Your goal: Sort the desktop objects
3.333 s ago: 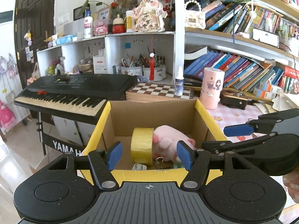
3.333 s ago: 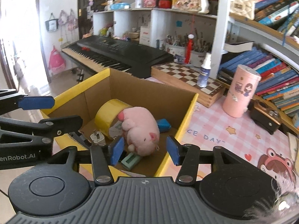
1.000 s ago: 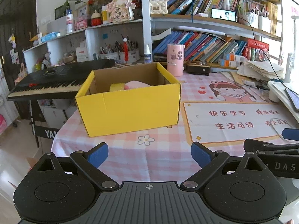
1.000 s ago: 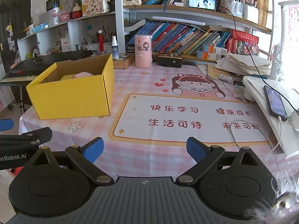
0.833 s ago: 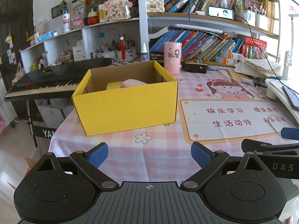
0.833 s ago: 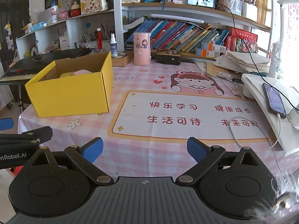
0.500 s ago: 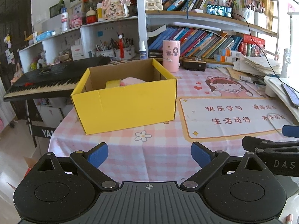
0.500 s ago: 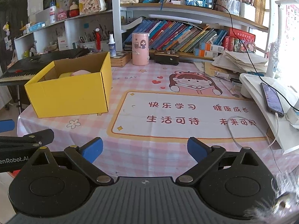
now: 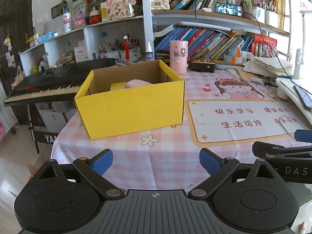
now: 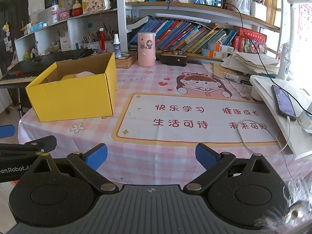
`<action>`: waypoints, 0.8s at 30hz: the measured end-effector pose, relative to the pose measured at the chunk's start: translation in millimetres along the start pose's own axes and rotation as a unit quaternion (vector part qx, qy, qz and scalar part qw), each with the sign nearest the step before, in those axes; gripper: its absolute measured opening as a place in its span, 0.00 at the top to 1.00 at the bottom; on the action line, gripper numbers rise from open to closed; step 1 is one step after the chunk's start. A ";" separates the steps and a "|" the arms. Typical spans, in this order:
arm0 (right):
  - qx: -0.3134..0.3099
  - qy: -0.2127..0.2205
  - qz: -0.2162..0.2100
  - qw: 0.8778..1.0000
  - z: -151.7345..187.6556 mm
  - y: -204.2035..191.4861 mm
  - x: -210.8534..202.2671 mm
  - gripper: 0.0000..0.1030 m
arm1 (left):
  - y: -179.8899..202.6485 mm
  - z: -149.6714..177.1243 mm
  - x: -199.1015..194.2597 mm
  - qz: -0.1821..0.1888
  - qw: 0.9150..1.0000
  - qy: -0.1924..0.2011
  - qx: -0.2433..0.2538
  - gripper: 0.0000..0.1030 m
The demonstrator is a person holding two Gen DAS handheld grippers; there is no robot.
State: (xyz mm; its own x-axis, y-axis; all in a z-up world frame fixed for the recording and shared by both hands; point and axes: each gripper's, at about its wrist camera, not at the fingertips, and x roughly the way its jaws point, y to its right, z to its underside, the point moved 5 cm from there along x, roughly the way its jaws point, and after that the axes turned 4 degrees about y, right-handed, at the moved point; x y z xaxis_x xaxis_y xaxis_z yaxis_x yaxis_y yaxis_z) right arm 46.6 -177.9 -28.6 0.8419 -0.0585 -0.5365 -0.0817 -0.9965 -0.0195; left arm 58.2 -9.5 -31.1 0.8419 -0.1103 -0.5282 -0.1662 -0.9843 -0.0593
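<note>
Both grippers sit low at the near edge of the surface [image 10: 136, 156], well apart from the work. Left gripper [image 9: 156, 161]: jaws spread wide, nothing between them. Right gripper [image 10: 151, 156]: same, jaws wide apart and empty. Neither touches anything.

Beyond them, the pink checked cloth and the printed mat [image 10: 195, 117] carry no loose small items that I can make out. Yellow box [image 9: 132, 109] stands on the left part of the surface, upright, top open. Inside, above the front wall, I see the top of a yellow tape roll [image 9: 118, 85] with a pink plush toy [image 9: 136, 82] just beside it; anything deeper is hidden.

Judgement: sorting looks essentially complete. Pink canister [image 10: 146, 49], phone [image 10: 283, 102] and papers along the far and right edges probably belong there, though I cannot confirm it.
</note>
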 end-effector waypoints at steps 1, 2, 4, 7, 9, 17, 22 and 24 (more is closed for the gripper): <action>0.000 0.000 0.000 1.000 0.0 0.1 0.2 0.05 | -0.1 0.0 0.4 0.001 1.000 -0.001 0.000 0.06; 0.000 -0.001 0.001 1.000 0.3 -0.3 0.6 0.05 | -0.2 0.0 0.7 0.002 1.000 -0.001 -0.001 0.06; 0.001 -0.003 0.003 1.000 0.7 0.4 1.6 0.05 | -0.4 -0.1 1.4 0.002 1.000 -0.003 -0.002 0.06; 0.005 -0.005 0.006 1.000 1.4 2.0 3.3 0.05 | -1.0 -0.9 2.4 0.004 1.000 -0.004 -0.002 0.06; 0.006 -0.006 0.007 1.000 1.6 2.9 3.7 0.05 | -0.9 -1.5 3.1 0.005 1.000 -0.004 -0.002 0.06; 0.007 -0.006 0.009 1.000 1.6 3.8 4.7 0.05 | 0.3 -2.2 7.2 0.011 1.000 -0.009 -0.001 0.05; 0.008 -0.008 0.011 1.000 1.4 5.5 6.3 0.05 | -0.8 -2.4 7.5 0.013 1.000 -0.006 -0.005 0.02; 0.009 -0.010 0.011 1.000 1.8 5.9 7.5 0.05 | -0.7 -2.0 8.0 0.011 1.000 -0.007 -0.004 0.02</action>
State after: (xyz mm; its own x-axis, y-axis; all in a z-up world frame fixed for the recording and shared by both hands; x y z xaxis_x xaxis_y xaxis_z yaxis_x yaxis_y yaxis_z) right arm 51.4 -184.2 -34.2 0.8287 -0.0798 -0.5540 -0.1101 -0.9937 -0.0216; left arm 66.0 -9.9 -33.6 0.8307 -0.1302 -0.5413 -0.1802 -0.9828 -0.0401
